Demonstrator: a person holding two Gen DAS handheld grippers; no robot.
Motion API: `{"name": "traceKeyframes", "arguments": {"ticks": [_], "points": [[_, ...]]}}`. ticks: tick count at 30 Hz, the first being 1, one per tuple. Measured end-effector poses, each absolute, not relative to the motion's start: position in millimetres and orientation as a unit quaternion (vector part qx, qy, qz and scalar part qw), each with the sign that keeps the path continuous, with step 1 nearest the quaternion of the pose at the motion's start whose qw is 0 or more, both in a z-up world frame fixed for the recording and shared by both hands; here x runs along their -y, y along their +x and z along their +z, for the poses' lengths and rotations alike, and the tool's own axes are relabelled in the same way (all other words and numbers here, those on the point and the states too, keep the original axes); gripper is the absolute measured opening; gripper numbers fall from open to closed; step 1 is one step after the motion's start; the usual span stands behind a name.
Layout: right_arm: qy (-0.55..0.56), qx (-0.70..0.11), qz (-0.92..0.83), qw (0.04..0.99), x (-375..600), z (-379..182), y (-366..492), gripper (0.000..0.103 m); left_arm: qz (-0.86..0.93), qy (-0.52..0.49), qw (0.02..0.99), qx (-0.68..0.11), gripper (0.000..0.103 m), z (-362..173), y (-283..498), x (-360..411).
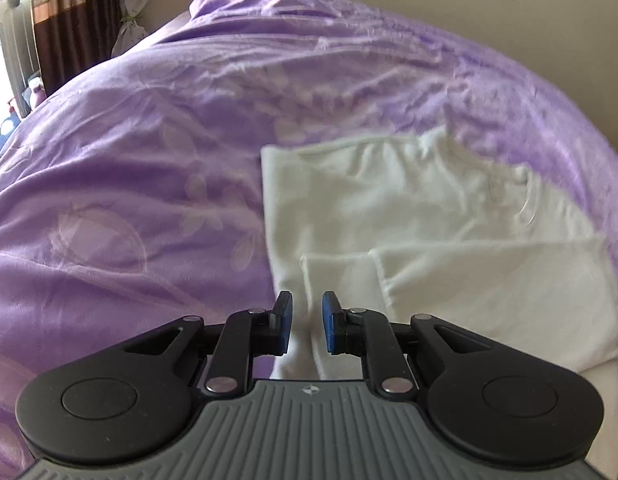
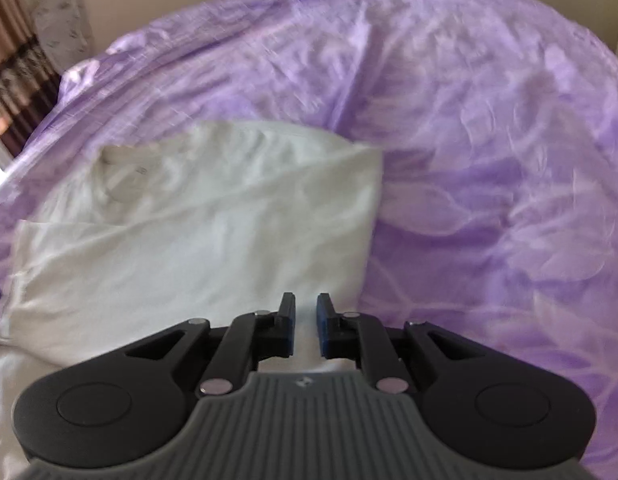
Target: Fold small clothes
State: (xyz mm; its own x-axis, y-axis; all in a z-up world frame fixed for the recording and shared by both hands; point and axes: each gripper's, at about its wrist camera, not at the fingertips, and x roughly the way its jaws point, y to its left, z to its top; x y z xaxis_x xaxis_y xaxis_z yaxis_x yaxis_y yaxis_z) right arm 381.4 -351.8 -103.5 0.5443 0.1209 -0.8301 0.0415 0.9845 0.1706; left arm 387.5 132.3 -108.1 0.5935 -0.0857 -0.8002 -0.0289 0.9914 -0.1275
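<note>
A small white garment lies partly folded on a purple blanket, its neckline toward the far side and folded flaps across its near part. In the left wrist view my left gripper hovers over the garment's near left corner. Its blue pads stand a little apart, with a ridge of white cloth showing in the gap below them and nothing pinched. In the right wrist view the same garment fills the left half. My right gripper sits over its near right corner, jaws narrowly parted, gripping nothing.
The purple blanket is rumpled and covers the bed on all sides of the garment. A brown patterned curtain and a light wall stand beyond the bed's far edge. Pale cloth lies at the near left.
</note>
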Motion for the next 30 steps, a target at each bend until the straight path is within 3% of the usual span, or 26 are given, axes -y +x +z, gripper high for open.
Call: {"name": "traceKeyframes", "arguments": {"ticks": [4,10,23,30], "points": [[0.085,-0.501,-0.013,0.861,362,-129,388,0.012,-0.003,-0.047,0.887,-0.46,0.025,-117,388,-134],[0.084,-0.494,-0.023,0.865,376,-111,372,0.015,0.005,-0.046,0.893,-0.447,0.025,-89,376,-146],[0.043,-0.402,0.042,0.914,383,45,269,0.016,-0.081,0.07,0.929,-0.355,0.025,64,271,-122],[-0.015,-0.369,0.09,0.925,387,129,175,0.025,-0.151,0.153,0.915,-0.341,0.029,111,198,-100]]}}
